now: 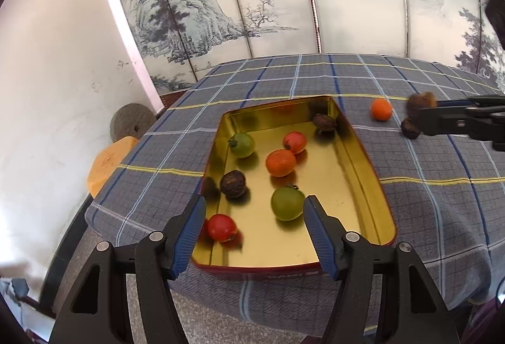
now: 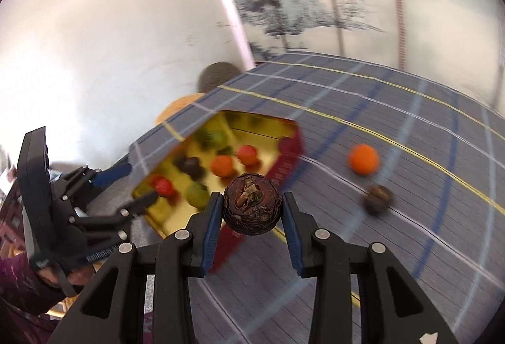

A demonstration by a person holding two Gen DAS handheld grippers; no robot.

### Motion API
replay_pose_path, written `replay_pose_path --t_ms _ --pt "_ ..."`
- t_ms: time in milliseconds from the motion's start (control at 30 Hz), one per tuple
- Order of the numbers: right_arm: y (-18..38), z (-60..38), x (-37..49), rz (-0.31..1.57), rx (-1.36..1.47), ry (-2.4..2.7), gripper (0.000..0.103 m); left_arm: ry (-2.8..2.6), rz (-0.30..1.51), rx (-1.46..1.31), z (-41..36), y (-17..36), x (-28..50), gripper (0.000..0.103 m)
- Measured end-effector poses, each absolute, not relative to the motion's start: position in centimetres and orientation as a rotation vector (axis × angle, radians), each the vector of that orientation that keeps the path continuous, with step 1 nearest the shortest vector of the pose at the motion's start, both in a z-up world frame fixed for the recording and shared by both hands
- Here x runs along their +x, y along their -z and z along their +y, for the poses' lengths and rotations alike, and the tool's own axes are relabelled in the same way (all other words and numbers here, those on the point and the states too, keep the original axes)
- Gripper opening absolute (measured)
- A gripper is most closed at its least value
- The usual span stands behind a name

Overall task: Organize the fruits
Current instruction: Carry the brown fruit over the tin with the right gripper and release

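Note:
A gold tin tray (image 1: 356, 167) with a red outer wall sits on the plaid tablecloth. It holds two green tomatoes (image 1: 286, 203), red and orange fruits (image 1: 280, 162) and two brown walnuts (image 1: 232, 183). My left gripper (image 1: 254, 214) is open and empty over the tray's near end. My right gripper (image 2: 251, 211) is shut on a brown walnut (image 2: 251, 207), held above the cloth just right of the tray (image 2: 285, 154). It shows in the left wrist view (image 1: 421, 103) at far right. An orange fruit (image 2: 363, 158) and another walnut (image 2: 377, 198) lie on the cloth.
The table edge runs close along the tray's left and near sides. A folding screen with an ink landscape (image 1: 284, 6) stands behind the table. A yellow stool (image 1: 105, 161) and a grey stone disc (image 1: 132, 124) sit by the white wall at left.

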State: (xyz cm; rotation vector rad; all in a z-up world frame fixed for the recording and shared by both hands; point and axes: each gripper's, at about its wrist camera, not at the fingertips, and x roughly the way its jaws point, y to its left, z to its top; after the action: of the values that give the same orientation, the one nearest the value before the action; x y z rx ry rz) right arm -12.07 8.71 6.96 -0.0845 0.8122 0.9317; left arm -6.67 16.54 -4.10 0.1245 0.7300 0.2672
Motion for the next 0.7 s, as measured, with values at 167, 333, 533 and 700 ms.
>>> replay_pose_path --t_ms 167,333,533,700 --pt "-5.8 13.0 -11.4 0.849 -0.137 -0.979 0.035 -0.283 0.735 0.115 17.5 4.4 -7.1 0.065" --pt "-4.6 16.3 -11.0 0.87 -0.188 -0.989 0.035 -0.294 0.741 0.106 18.2 4.6 -7.5 0.065" --pt "-3.2 18.2 -10.0 0.897 -0.227 -0.957 0.035 -0.298 0.746 0.099 19.0 4.8 -7.6 0.065" --pt "-3.1 18.4 -9.0 0.9 -0.192 -0.936 0.037 -0.301 0.756 0.09 19.3 5.0 -7.6 0.065"
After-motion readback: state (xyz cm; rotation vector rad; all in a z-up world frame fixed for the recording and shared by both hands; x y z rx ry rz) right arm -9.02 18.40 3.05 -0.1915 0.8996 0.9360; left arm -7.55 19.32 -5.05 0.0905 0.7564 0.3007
